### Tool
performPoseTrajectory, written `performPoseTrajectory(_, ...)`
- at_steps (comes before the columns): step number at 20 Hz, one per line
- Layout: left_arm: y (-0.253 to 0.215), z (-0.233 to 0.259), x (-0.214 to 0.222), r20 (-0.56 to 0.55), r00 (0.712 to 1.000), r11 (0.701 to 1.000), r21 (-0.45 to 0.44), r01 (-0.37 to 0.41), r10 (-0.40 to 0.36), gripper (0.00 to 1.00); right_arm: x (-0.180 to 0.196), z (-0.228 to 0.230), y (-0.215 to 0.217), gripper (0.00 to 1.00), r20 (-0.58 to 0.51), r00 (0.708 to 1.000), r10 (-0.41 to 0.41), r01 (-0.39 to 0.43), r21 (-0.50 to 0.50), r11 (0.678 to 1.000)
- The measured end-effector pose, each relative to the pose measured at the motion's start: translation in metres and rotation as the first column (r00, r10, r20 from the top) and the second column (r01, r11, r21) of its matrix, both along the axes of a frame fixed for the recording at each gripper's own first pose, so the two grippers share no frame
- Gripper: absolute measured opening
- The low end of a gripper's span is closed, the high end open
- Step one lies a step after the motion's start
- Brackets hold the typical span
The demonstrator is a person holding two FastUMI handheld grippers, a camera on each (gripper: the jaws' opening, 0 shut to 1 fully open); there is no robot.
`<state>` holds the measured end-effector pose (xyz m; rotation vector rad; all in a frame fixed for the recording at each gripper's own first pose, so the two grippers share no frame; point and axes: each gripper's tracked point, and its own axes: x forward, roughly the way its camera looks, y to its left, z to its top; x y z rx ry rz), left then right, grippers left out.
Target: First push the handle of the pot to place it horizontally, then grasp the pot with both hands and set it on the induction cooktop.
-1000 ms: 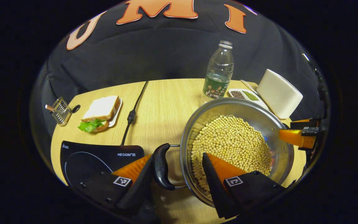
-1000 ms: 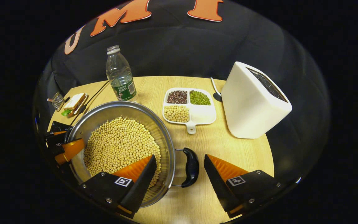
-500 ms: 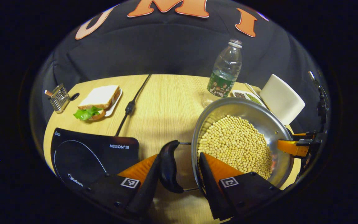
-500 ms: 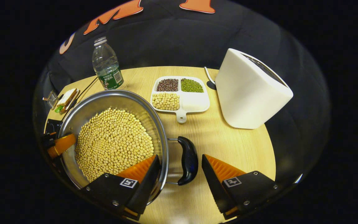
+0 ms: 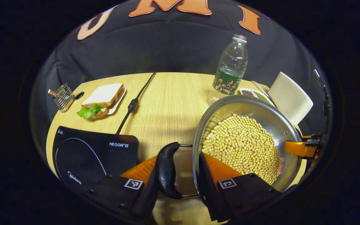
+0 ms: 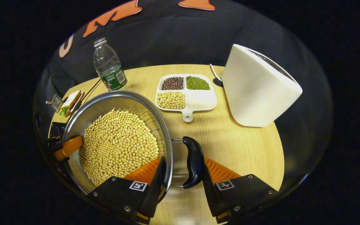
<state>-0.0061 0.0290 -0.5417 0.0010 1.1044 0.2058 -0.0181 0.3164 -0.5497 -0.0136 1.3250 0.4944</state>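
Tabletop (image 5: 170, 103) pot (image 5: 277, 125) between both grippers

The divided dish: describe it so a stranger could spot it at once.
On the wooden table, find the white toaster. Just left of it lies the divided dish, white with a stubby handle. Three of its compartments hold dark red, green and yellow beans.

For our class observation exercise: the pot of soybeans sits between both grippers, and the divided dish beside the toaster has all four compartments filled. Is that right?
Not quite. In the right gripper view the divided dish has three compartments filled; the fourth, nearest the toaster, is empty. The pot of soybeans is indeed between both grippers.
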Motion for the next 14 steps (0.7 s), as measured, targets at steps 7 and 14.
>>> performPoseTrajectory(7, 0.002, 0.024, -0.018, 0.006, 0.998, 0.998, 0.009, -0.069, 0.069, 0.69, 0.007, 0.005, 0.001, 0.57, 0.011, 1.0, -0.009, 0.009, 0.027, 1.0)
performPoseTrajectory(14, 0.009, 0.046, -0.013, 0.098, 0.994, 0.998, 0.037, -0.052, 0.048, 0.68, 0.005, 0.0, 0.004, 0.52, 0.088, 0.996, -0.026, 0.023, 0.043, 0.999)
